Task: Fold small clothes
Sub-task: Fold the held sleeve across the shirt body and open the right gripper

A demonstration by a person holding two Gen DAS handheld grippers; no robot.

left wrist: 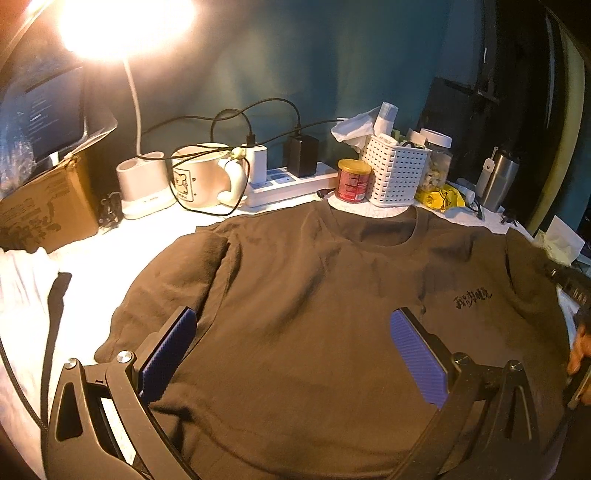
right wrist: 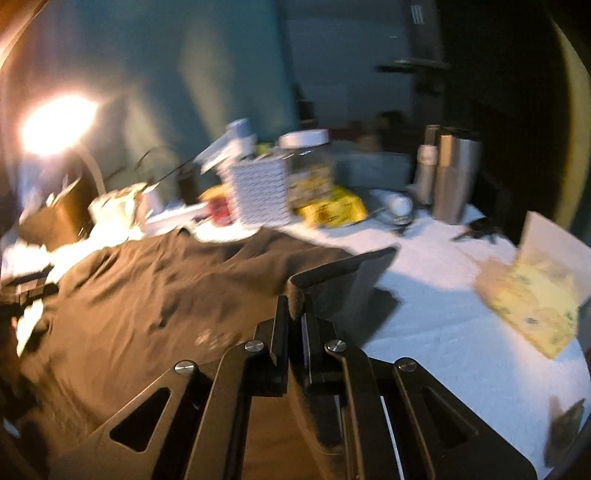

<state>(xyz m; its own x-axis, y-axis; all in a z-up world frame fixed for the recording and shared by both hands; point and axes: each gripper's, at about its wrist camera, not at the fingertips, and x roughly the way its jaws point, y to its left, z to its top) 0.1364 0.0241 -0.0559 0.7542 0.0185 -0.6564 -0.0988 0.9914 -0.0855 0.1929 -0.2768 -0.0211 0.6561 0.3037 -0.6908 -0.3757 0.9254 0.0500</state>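
Observation:
A dark brown T-shirt (left wrist: 314, 295) with black lettering on its chest lies spread front-up on a white cloth-covered table (left wrist: 122, 243). My left gripper (left wrist: 291, 332) hovers over the shirt's middle, its blue pads (left wrist: 417, 354) wide apart and nothing between them. In the blurred right wrist view the same T-shirt (right wrist: 147, 291) stretches to the left. My right gripper (right wrist: 295, 302) is shut on the shirt's right sleeve (right wrist: 343, 273), whose edge sticks up between the jaws and lifts off the table.
Along the back stand a lamp (left wrist: 125, 26), a cardboard box (left wrist: 48, 214), a mug (left wrist: 203, 177), a power strip (left wrist: 295, 181), a red tin (left wrist: 352, 180), a white basket (left wrist: 399, 173), a jar and a steel tumbler (left wrist: 498, 181). A yellow packet (right wrist: 532, 291) lies right of the shirt.

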